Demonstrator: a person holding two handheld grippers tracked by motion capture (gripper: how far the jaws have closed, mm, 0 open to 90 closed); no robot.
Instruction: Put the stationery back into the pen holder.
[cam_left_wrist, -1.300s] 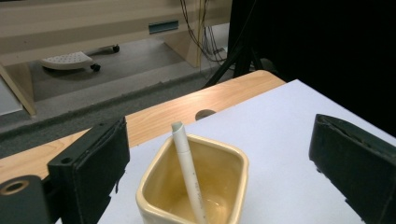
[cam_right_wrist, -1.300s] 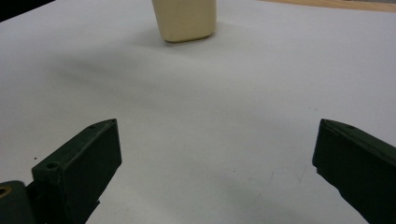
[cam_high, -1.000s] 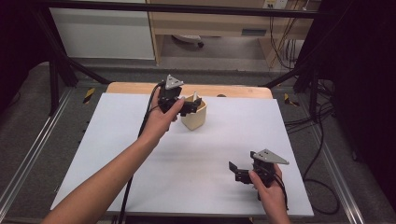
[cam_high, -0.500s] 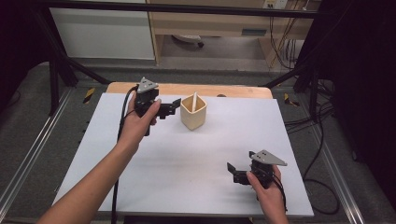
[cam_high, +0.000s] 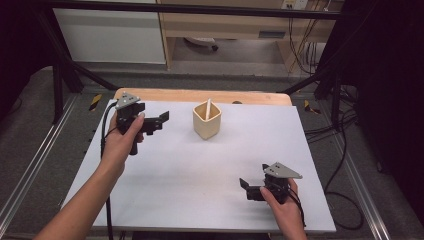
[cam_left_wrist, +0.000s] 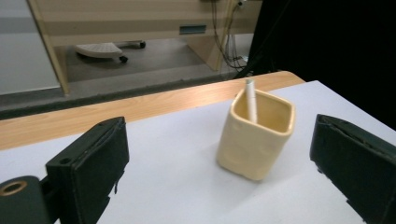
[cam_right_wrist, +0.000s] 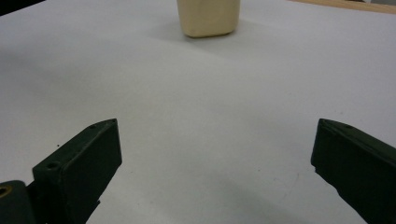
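Note:
A cream, square-sided cup (cam_high: 207, 125) stands on the white table top (cam_high: 200, 170) towards the back middle. A thin white stick (cam_high: 208, 107) leans inside it. My left gripper (cam_high: 159, 122) hovers to the left of the cup, apart from it, open and holding nothing. In the left gripper view the cup (cam_left_wrist: 254, 140) and the stick (cam_left_wrist: 251, 100) sit ahead between the wide-spread jaws of the left gripper (cam_left_wrist: 217, 135). My right gripper (cam_high: 246, 189) rests low near the front right, open and empty. In the right gripper view the right gripper (cam_right_wrist: 215, 140) faces bare table, with the cup (cam_right_wrist: 208, 16) far ahead.
A wooden strip (cam_high: 200, 96) runs along the table's far edge. Metal frame rails (cam_high: 30, 170) flank the table on both sides. Cables (cam_high: 345, 165) hang off the right side. A cabinet and a grey floor lie beyond.
My left gripper has drawn back from the cup, moving left and a little nearer. The stick stays in the cup. The right gripper has barely moved.

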